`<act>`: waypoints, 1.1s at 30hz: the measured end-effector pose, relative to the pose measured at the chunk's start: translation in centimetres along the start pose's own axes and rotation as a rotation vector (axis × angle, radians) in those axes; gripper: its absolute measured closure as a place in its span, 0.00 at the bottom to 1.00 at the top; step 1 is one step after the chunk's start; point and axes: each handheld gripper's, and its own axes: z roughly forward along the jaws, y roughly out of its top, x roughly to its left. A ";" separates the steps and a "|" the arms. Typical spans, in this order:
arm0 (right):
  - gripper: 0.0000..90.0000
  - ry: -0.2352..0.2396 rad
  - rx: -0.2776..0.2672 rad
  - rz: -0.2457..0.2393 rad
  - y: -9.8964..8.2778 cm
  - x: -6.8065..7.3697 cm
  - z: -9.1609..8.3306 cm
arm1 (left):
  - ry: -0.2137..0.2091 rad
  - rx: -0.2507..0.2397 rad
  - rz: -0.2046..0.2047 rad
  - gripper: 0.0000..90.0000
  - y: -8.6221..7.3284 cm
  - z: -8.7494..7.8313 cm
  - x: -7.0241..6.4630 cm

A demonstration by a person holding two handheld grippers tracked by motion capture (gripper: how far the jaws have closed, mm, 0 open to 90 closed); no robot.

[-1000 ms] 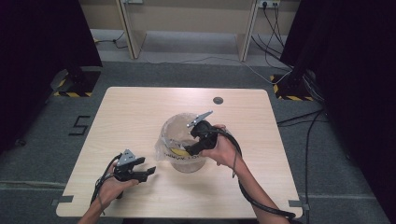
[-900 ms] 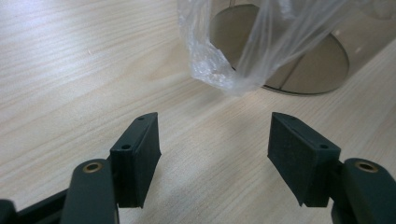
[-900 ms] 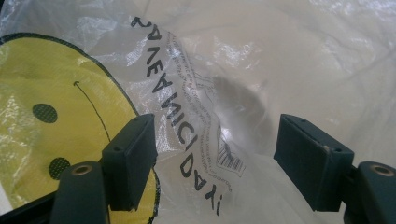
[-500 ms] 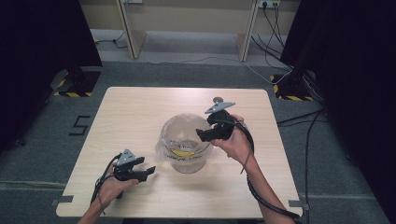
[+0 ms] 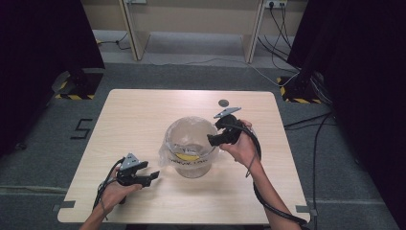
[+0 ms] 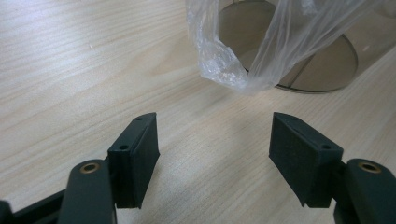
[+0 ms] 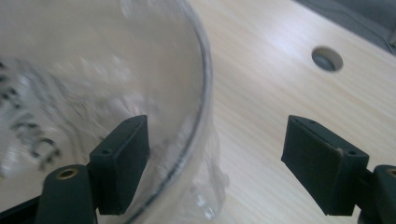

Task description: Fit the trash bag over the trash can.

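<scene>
A clear round bin (image 5: 191,165) lined with a clear plastic bag (image 5: 168,148) stands mid-table, with something yellow (image 5: 187,156) inside. My right gripper (image 5: 210,140) hovers at the bin's right rim. Its jaws have just been opening and stand apart (image 7: 215,163). The lined rim (image 7: 203,93) runs between them, and the pads do not press on it. My left gripper (image 5: 154,176) rests low on the table, left of the bin, open and empty (image 6: 215,154). It points at a hanging fold of the bag (image 6: 233,70).
The wooden table (image 5: 143,115) has a round cable hole (image 5: 223,102) behind the bin, also seen from the right gripper (image 7: 327,58). Grey floor, cables and dark curtains surround the table.
My right gripper has moved from over the bin's mouth to the right, out to its right rim. The left gripper has stayed where it was.
</scene>
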 end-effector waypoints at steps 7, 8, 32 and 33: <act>0.26 0.004 -0.156 0.070 0.0 -1.7 -2.4 | -0.001 0.001 0.001 0.36 0.0 -0.1 0.1; 0.26 0.013 -0.167 0.082 -0.2 -2.1 -2.6 | -0.002 0.006 0.003 0.35 -0.1 0.0 0.1; 0.19 0.066 -0.251 0.253 -9.1 -5.8 -2.6 | 0.085 0.098 0.066 0.16 -0.6 0.3 -0.2; 0.19 0.063 -0.241 0.243 -9.3 -5.7 -2.5 | 0.084 0.096 0.064 0.16 -0.6 0.3 -0.2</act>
